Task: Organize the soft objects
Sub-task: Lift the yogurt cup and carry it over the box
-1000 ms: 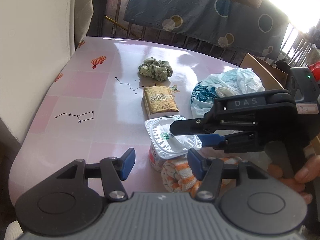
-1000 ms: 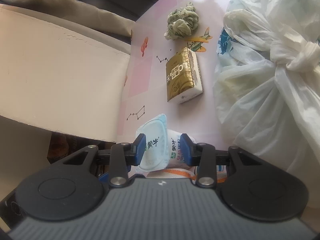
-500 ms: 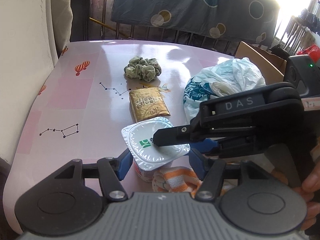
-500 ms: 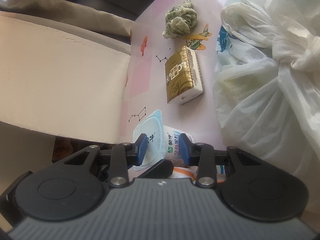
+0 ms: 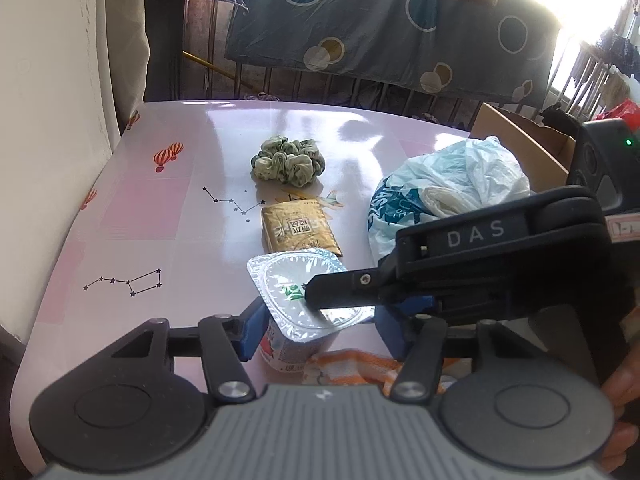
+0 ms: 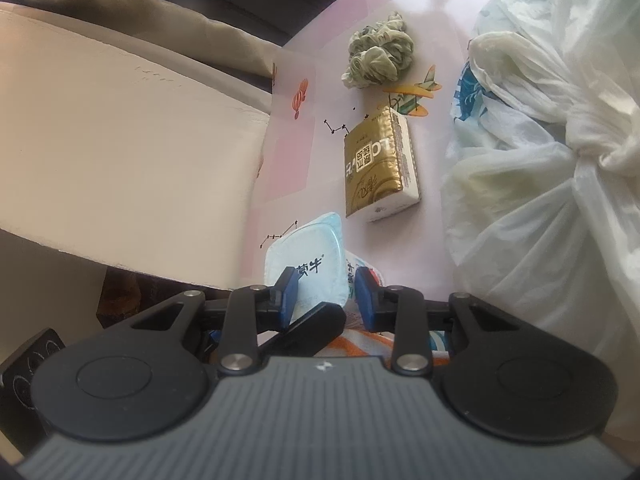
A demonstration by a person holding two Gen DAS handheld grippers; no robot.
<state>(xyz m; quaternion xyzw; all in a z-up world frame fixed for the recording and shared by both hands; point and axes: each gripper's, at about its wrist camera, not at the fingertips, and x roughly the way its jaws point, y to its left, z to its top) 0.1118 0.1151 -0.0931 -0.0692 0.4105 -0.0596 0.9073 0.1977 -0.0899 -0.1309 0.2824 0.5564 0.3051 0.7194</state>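
On the left of the pink worktop [image 5: 120, 216] are printed hot-air balloons and star constellations, with a pale cushioned chair back [image 5: 48, 80] against that edge. Toward the middle, a green scrunchie [image 5: 287, 163] lies farthest away, and a gold tissue pack [image 5: 298, 230] lies nearer, just apart from it. Nearest, a foil-lidded yogurt cup [image 5: 308, 300] stands on the worktop, touching an orange-striped cloth [image 5: 360, 366] at its base.

The left tool [image 5: 316, 328] has its blue pads either side of the cup's body; its jaws have just been closing, but whether the pads press the cup cannot be told from either view. The right tool [image 6: 326, 294] comes in from the right, one finger [image 5: 340, 290] lying across the foil lid and the other below the rim. In its own view the lid's edge sits between its pads, and its jaws have just been closing on it; the pads look close to the foil, though a firm grip cannot be told.

Further right, a knotted white plastic bag [image 5: 444, 192] rests on the worktop, with a cardboard box [image 5: 520, 140] behind it. A hand [image 5: 620, 416] holds the right tool's handle.
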